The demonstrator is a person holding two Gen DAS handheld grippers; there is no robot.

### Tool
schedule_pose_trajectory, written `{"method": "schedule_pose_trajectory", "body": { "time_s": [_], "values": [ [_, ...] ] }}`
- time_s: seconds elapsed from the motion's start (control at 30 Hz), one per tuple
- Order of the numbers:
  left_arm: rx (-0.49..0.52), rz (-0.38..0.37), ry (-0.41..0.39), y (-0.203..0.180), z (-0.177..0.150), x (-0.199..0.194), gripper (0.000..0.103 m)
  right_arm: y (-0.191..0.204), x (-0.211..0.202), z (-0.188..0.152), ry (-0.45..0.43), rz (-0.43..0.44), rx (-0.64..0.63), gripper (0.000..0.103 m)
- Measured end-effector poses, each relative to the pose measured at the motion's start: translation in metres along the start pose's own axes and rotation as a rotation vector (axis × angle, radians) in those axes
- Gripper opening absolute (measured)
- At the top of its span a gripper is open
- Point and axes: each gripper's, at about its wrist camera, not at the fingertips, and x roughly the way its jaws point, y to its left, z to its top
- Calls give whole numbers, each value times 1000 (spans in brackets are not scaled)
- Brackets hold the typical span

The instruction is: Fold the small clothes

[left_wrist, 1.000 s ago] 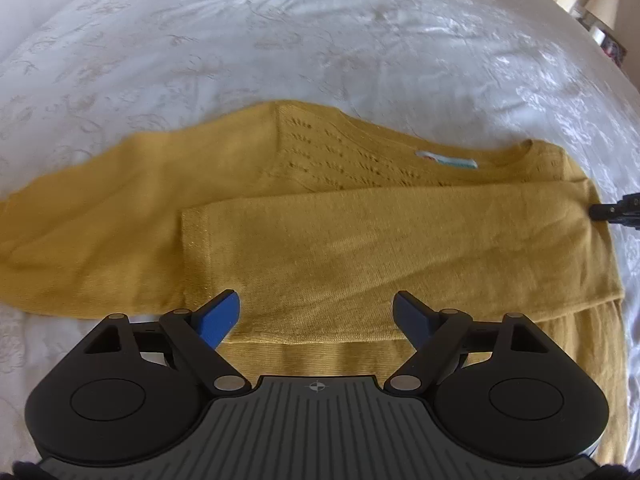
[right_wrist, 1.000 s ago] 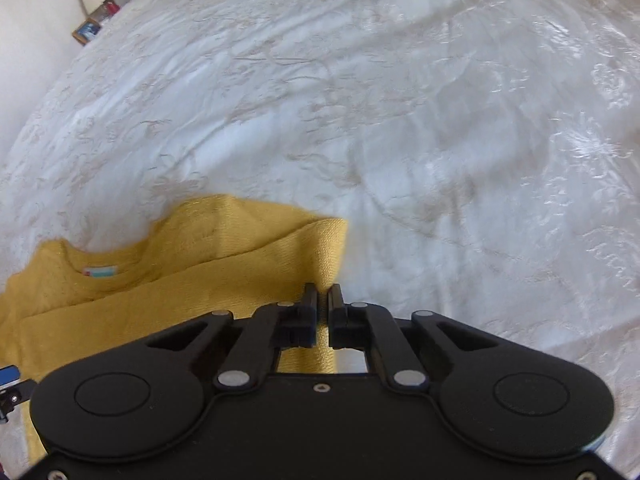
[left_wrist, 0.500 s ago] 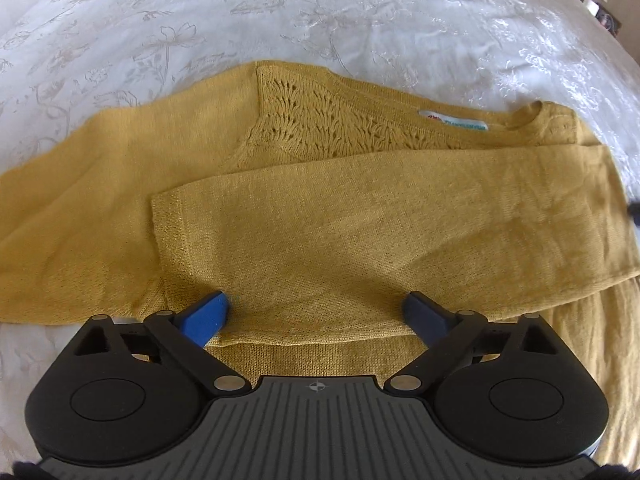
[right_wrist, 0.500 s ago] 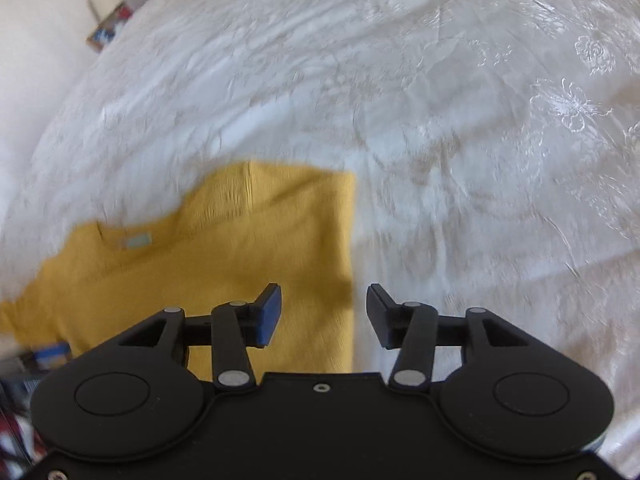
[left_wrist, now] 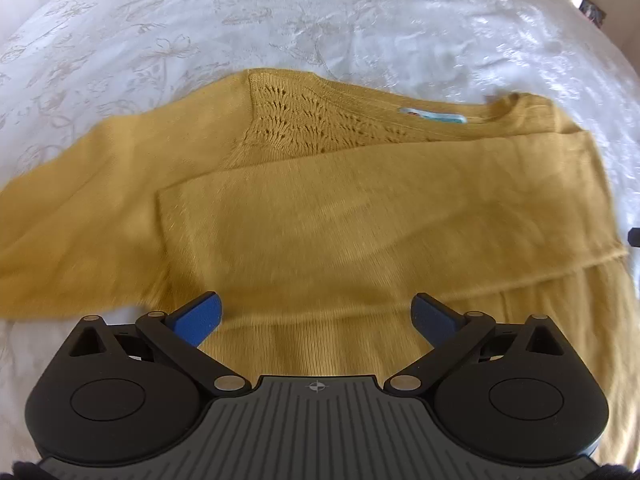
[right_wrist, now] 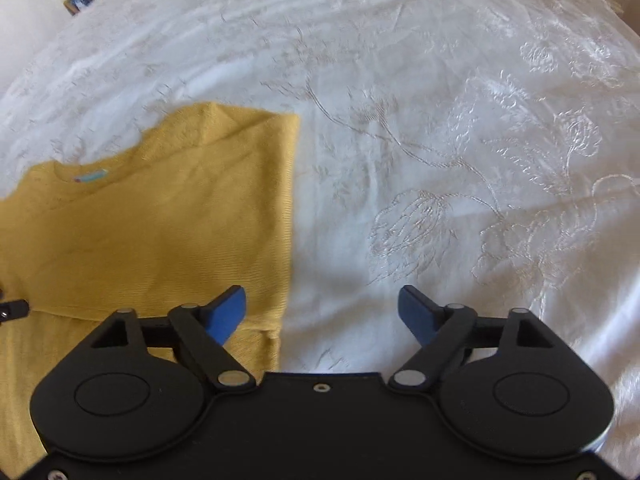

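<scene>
The mustard sweater (left_wrist: 304, 216) is found lying flat on the white embroidered bedspread (left_wrist: 320, 20). At the far left of the left wrist view, one sleeve (left_wrist: 80, 208) is seen spread out sideways, not yet folded. Moving rightward, the other sleeve (left_wrist: 360, 216) is laid across the body, its cuff near the left side and its fold line at the right edge. The blue neck label (left_wrist: 434, 115) is visible at the collar.

The left gripper (left_wrist: 316, 314) is held low over the hem area with its jaws spread wide; nothing is grasped.

In the right wrist view, the folded right edge of the garment (right_wrist: 290, 216) is seen lying straight on the bedspread. The right gripper (right_wrist: 322, 308) is spread wide and empty, positioned just above that edge, one finger (right_wrist: 226, 312) over the fabric, the other over bare cloth.

Change noted: one second earlier the right gripper was clamped on the raised shoulder fold; half a second ago it had let go, and it has since opened further while the fabric settled flat. It is judged that the right-side fold is complete and the unfolded left sleeve is to be dealt with next.
</scene>
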Motion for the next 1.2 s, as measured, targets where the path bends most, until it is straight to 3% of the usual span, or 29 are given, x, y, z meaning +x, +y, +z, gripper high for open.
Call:
{"method": "schedule_pose_trajectory", "body": {
  "time_s": [0.17, 0.3, 0.43, 0.53, 0.63, 0.83, 1.2],
  "values": [
    [-27, -13, 18, 2, -34, -28, 103, 20, -28, -34, -6, 52, -29, 91],
    [-48, -8, 55, 4, -69, -44, 103, 38, -27, -67, 45, 46, -80, 93],
    [-68, -10, 106, 7, -99, -52, 103, 35, -15, -98, 116, -63, -89, 93],
    [-87, -2, 105, 9, -114, -61, 103, 17, -14, -112, 119, -111, -22, 99],
    [-111, 6, 93, 11, -123, -70, 103, 5, -19, -117, 112, -133, 10, 100],
    [-190, 33, 50, 15, -128, -90, 103, 2, -34, -120, 58, -86, 22, 102],
    [-302, 104, -44, 49, -129, -125, 103, 45, -77, -114, -81, 8, 7, 102]
  ]
}}
